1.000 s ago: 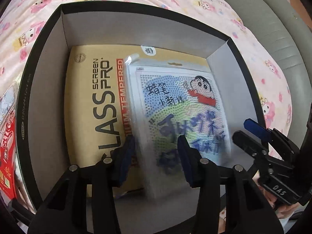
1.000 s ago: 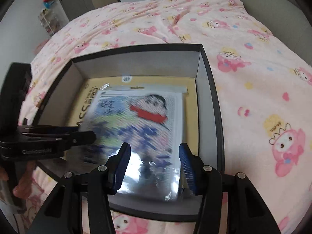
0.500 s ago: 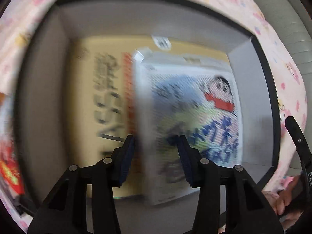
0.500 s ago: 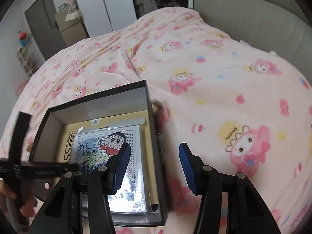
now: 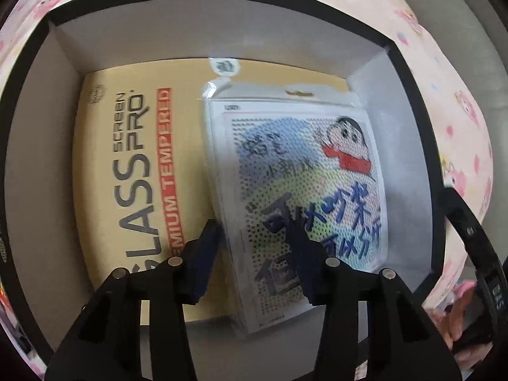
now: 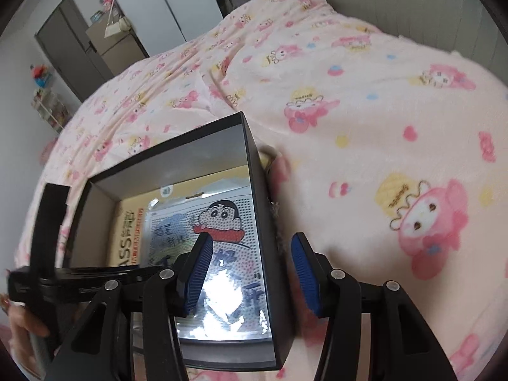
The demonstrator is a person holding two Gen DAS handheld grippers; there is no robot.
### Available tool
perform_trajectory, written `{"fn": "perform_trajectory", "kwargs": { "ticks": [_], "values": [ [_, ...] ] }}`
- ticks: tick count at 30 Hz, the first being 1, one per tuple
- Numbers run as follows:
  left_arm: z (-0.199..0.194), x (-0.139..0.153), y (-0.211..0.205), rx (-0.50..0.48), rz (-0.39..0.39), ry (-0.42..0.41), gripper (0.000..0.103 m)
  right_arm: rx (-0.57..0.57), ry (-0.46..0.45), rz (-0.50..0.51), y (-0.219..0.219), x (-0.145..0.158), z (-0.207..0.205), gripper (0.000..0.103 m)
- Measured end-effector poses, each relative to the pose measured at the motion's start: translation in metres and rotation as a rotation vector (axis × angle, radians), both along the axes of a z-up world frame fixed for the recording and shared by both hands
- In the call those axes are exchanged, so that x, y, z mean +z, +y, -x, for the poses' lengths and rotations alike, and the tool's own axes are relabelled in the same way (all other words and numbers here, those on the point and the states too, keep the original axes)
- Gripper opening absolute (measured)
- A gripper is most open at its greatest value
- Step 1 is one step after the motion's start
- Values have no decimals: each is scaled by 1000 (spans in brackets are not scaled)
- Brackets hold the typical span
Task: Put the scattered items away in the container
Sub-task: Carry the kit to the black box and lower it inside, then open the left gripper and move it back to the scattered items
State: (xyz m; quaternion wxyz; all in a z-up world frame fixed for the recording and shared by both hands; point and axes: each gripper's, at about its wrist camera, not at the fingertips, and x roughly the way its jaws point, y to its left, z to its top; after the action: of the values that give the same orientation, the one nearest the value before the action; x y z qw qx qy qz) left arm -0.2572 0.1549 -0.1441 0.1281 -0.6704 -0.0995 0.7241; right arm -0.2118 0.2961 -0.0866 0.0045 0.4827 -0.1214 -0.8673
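A black box [image 5: 409, 101] with grey inner walls sits on the bed. Inside lie a tan "Glass Screen Pro" package [image 5: 133, 174] and, on top of it at the right, a clear-wrapped cartoon pack [image 5: 304, 184]. My left gripper [image 5: 254, 254] is open and empty, hovering over the box interior just above both packs. In the right wrist view the box [image 6: 257, 222] and the cartoon pack [image 6: 222, 231] show at lower left. My right gripper [image 6: 250, 273] is open and empty, straddling the box's right wall from above.
A pink cartoon-print blanket [image 6: 381, 111] covers the bed around the box. A grey padded headboard [image 6: 412, 3] stands at the back right. Cabinets and a door [image 6: 79, 44] are at the far left. The other gripper's body [image 5: 476, 254] shows at the box's right.
My right gripper has pulled back and swung right, from over the cartoon pack to over the box's right wall. My left gripper has moved closer over the box. The pack lies in the box.
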Motion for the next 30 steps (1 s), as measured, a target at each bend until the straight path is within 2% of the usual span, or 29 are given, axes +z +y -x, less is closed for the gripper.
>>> {"fn": "perform_trajectory", "kwargs": {
  "ticks": [2,5,8,10,11,13,15,17,19,21,24,30],
  "values": [
    [-9,10,5,-14,-5,59,45,15,2,-51,-7,-1,0,48],
    [-34,38,-2,29,-86,200,46,37,20,-126,-14,11,-6,48],
    [-66,69,0,33,-119,315,47,41,104,-147,-23,31,-26,50],
    [-85,85,3,20,-110,358,48,50,136,-143,-32,41,-44,50],
    [-96,93,4,12,-114,374,48,65,142,-127,-37,44,-51,50],
    [-103,113,-52,-5,-142,396,48,96,149,-100,-49,50,-64,50],
    [-124,134,-88,-17,-150,416,48,130,167,-95,-64,58,-79,50],
    [-142,142,-96,-12,-137,449,48,122,188,-115,-74,69,-93,50],
    [-158,152,-113,-10,-147,472,48,143,202,-85,-83,77,-104,50],
    [-162,155,-112,2,-148,492,49,163,215,-72,-95,87,-113,50],
    [-181,167,-133,13,-150,518,48,196,246,-87,-119,101,-130,50],
    [-216,171,-182,84,-123,552,49,309,251,-24,-168,107,-148,50]
  ]
}}
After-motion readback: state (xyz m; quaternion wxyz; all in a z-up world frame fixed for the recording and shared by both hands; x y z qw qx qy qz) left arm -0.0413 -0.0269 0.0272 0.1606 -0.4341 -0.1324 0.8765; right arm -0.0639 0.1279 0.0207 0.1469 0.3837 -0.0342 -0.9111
